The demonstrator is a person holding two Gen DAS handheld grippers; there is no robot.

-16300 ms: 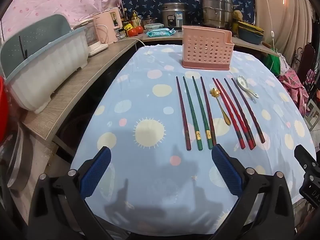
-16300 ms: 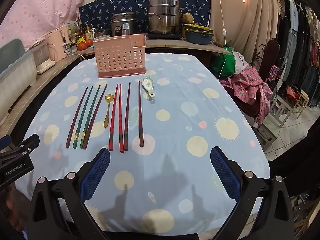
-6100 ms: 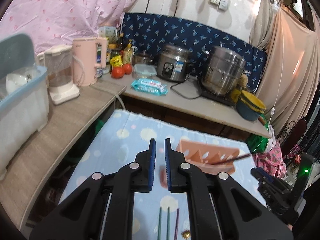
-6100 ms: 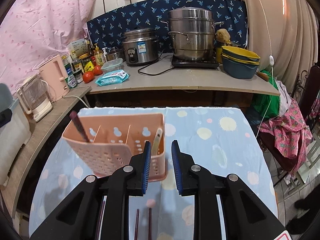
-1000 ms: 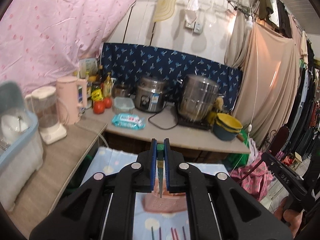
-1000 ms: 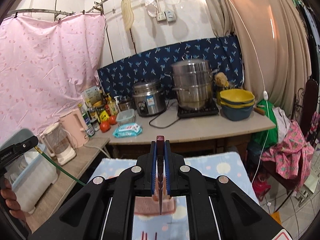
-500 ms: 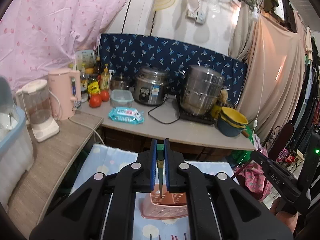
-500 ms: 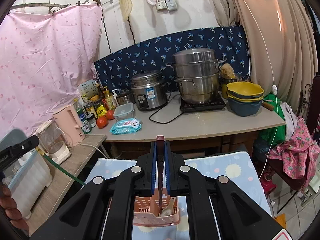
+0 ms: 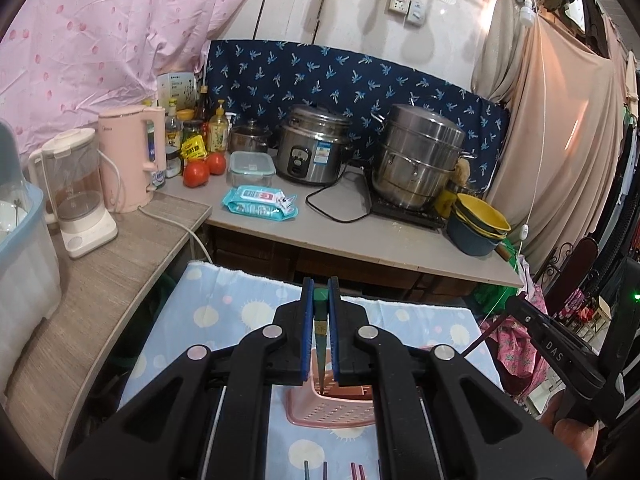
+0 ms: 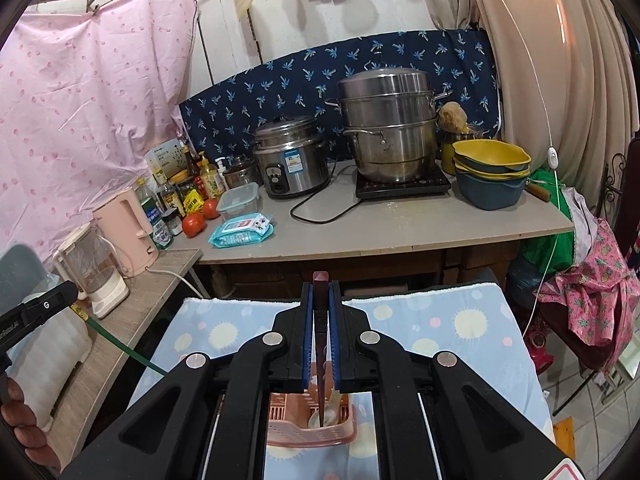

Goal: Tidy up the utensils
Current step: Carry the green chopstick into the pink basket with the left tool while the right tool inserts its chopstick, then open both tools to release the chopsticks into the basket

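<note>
Green chopstick [image 9: 320, 334] and dark red chopstick [image 10: 320, 344], both pointing down over the pink holder [image 9: 329, 410].
My left gripper [image 9: 320, 336] and right gripper [image 10: 320, 340] are each clamped tight on one.

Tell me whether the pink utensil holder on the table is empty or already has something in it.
Not empty. In the right wrist view a pale spoon stands inside the pink utensil holder. Anything else inside is hidden.

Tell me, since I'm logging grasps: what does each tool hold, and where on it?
Left tool: green chopstick, gripped near its thick top end. Right tool: dark red chopstick, likewise near its top end.
</note>
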